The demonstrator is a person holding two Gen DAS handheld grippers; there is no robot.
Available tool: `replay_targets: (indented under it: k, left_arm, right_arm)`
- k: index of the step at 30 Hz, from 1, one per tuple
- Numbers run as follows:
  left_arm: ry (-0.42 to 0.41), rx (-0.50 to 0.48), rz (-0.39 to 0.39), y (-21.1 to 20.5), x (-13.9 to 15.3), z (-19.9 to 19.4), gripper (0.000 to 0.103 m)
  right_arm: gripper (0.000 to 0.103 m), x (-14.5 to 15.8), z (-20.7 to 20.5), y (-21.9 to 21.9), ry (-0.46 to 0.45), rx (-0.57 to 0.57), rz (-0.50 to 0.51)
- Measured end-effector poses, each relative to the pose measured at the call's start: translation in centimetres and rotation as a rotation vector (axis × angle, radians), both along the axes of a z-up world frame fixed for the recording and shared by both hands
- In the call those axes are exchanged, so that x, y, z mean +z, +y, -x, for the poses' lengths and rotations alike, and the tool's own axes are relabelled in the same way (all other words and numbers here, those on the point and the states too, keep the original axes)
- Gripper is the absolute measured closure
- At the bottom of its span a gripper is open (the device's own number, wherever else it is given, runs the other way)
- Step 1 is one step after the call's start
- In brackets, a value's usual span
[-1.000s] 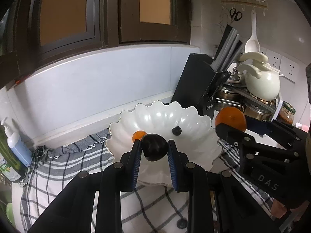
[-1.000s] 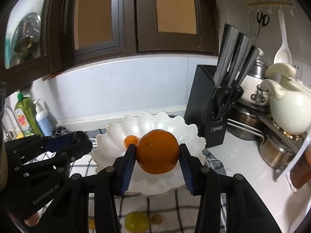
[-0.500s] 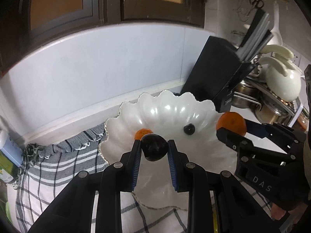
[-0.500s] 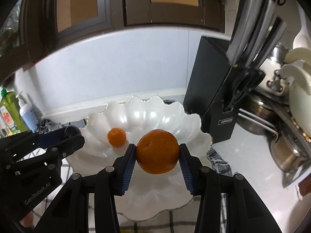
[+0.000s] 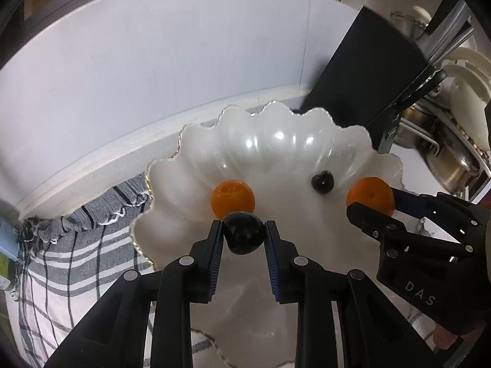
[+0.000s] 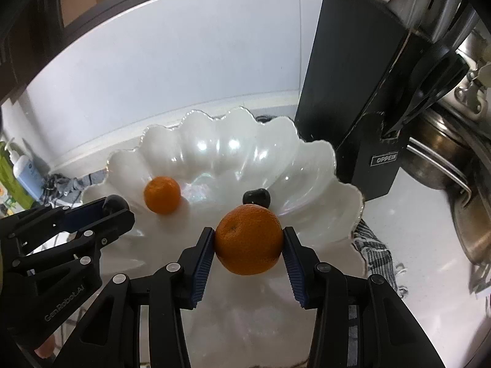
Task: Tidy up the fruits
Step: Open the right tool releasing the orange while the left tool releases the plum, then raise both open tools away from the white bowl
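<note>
A white scalloped bowl (image 5: 276, 141) (image 6: 221, 153) stands on a checked cloth. In it lie a small orange (image 5: 232, 198) (image 6: 162, 194) and a small dark fruit (image 5: 322, 181) (image 6: 256, 197). My left gripper (image 5: 244, 237) is shut on a dark plum (image 5: 244, 236) and holds it over the bowl's near side. My right gripper (image 6: 248, 245) is shut on a large orange (image 6: 248, 240), also over the bowl; this orange shows at the right of the left wrist view (image 5: 369, 196).
A black knife block (image 6: 359, 92) (image 5: 362, 70) stands just behind the bowl on the right. Steel pots (image 6: 445, 153) and a cream kettle (image 5: 466, 92) are further right. The grey checked cloth (image 5: 76, 245) spreads left. Soap bottles (image 6: 21, 168) stand far left.
Both grippers have moved forward and down over the bowl with their fruits still held. The bowl now fills more of both views.
</note>
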State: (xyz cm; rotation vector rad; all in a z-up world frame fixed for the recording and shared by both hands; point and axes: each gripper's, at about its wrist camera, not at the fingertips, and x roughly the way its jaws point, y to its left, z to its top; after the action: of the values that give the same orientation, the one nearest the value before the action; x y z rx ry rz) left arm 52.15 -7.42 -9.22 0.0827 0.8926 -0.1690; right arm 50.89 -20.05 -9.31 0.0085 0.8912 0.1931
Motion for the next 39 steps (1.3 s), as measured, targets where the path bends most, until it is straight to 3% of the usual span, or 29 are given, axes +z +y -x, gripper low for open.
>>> replay_targets:
  k: [12,17,20,26,39]
  left_arm:
    - [0.088,0.014,0.008,-0.1,-1.9,-1.6,0.075]
    - [0.085,0.034,0.01,0.2,-1.7,-1.4,0.06]
    - [0.067,0.036,0.021,0.4,-0.9,-0.7,0.059]
    - [-0.001,0.058,0.019,1.0,1.4,1.1,0.052]
    - [-0.089,0.049,0.049,1.9,5.2,5.8,0.051]
  right_arm:
    - [0.057,-1.6,-1.3,0.3,0.077,0.015,0.01]
    - [0.052,-1.6,-1.5,0.3,0.091,0.02,0.003]
    - [0.045,-1.1,-1.2,0.1,0.066,0.013,-0.004]
    - [0.045,0.7,0.3,-0.3,0.0,-0.018,0.007]
    - [0.045,5.1,5.7,0.2,-0.13,-0.014,0.002]
